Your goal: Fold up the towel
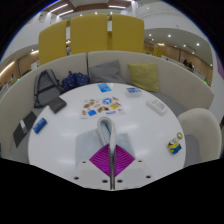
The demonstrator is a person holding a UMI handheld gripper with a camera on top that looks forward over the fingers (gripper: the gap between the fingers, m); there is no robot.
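Claw point(110, 165) pinches an upright towel point(107, 135) above the table point(70, 140); its long axis points straight ahead

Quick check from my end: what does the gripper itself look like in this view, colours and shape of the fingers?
The gripper shows two pale, whitish-grey fingers reaching forward over the round white table. A bright magenta pad covers the inner face, with a faint criss-cross texture. The fingers look flat and blocky, narrowing toward the tips. No cables, printed markings, hand or sleeve show.
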